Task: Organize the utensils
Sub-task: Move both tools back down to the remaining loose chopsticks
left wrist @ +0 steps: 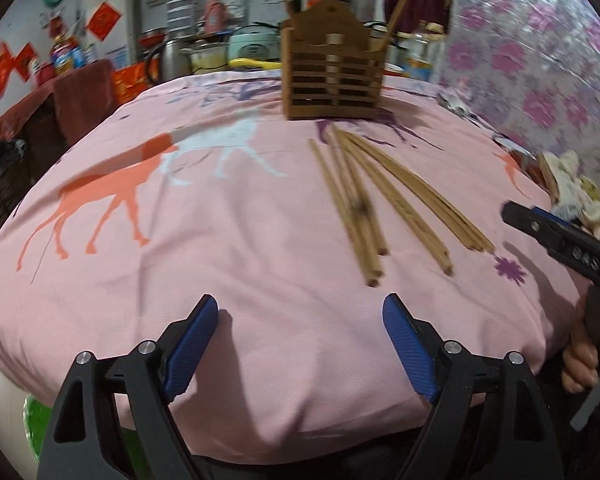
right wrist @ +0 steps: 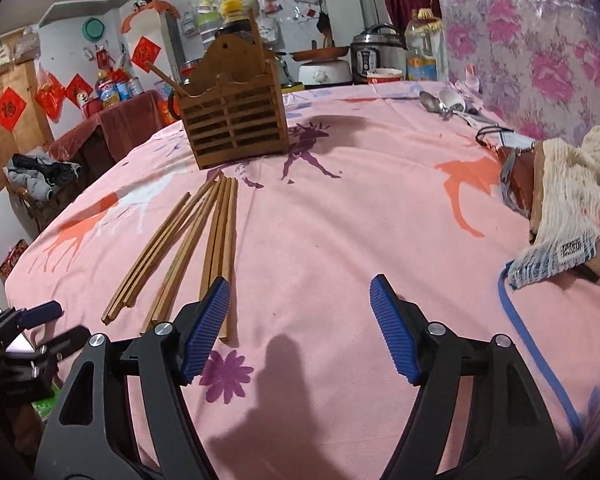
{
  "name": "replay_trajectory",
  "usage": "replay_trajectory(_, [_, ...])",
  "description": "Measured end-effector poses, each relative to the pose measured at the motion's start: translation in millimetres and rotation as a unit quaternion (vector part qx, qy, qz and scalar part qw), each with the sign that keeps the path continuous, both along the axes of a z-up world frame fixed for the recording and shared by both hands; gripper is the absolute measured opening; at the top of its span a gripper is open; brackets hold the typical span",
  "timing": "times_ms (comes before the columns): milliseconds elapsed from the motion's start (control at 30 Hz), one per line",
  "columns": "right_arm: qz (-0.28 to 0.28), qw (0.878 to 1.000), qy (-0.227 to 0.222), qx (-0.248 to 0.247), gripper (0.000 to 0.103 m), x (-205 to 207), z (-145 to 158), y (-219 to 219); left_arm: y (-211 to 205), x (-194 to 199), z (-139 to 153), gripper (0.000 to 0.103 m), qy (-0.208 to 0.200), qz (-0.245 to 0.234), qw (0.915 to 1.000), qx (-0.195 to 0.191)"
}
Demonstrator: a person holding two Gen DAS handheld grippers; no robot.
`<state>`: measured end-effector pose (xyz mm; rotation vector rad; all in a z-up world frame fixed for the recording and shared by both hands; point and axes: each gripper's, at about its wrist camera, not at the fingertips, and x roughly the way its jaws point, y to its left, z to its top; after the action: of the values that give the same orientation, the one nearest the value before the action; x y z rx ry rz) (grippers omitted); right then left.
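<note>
Both tools (left wrist: 300,344) (right wrist: 300,324) low, jaws spread

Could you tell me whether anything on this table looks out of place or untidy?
Yes. The wooden chopsticks lie loose and fanned out on the pink cloth in front of the slatted wooden holder, which holds only a couple. Metal spoons lie loose at the far right edge.

Ahead of your left claw (left wrist: 300,344) the pink desk (left wrist: 228,240) lies bare, with open cloth out to the left. Loose chopsticks (left wrist: 380,200) fan across the middle, right up to the slatted holder (left wrist: 332,76). Your right claw (right wrist: 300,328) has open cloth ahead; its left pad (right wrist: 206,324) overlaps the chopstick ends, spoons (right wrist: 440,102) and a rag pile (right wrist: 568,208) crowd the right edge.
</note>
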<state>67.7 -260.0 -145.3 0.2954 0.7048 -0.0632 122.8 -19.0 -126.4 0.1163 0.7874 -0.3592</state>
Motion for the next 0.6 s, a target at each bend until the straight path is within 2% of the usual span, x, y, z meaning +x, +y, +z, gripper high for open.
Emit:
replay_trajectory(100, [-0.005,1.0,0.005,0.009,0.072,0.6,-2.7,-2.8,-10.3,3.7,-5.0,0.087,-0.007,0.002,0.9998,0.019])
replay_trajectory(200, [-0.007,1.0,0.008,0.014,0.072,0.8,-4.4,-4.6,-12.0,11.3,-5.2,0.089,-0.008,0.011,0.9997,0.022])
replay_trajectory(333, [-0.01,1.0,0.011,0.017,0.072,1.6,-5.4,-6.4,-3.4,31.0,-4.7,0.091,-0.014,0.056,0.9977,0.037])
replay_trajectory(433, [-0.011,1.0,0.011,0.019,0.072,1.9,-5.7,-7.0,17.7,42.4,-4.8,0.09,0.003,0.093,0.9956,0.014])
replay_trajectory(600, [-0.009,1.0,0.012,0.016,0.072,1.9,-5.8,-5.4,12.5,37.1,-3.4,0.089,-0.004,0.075,0.9971,0.016])
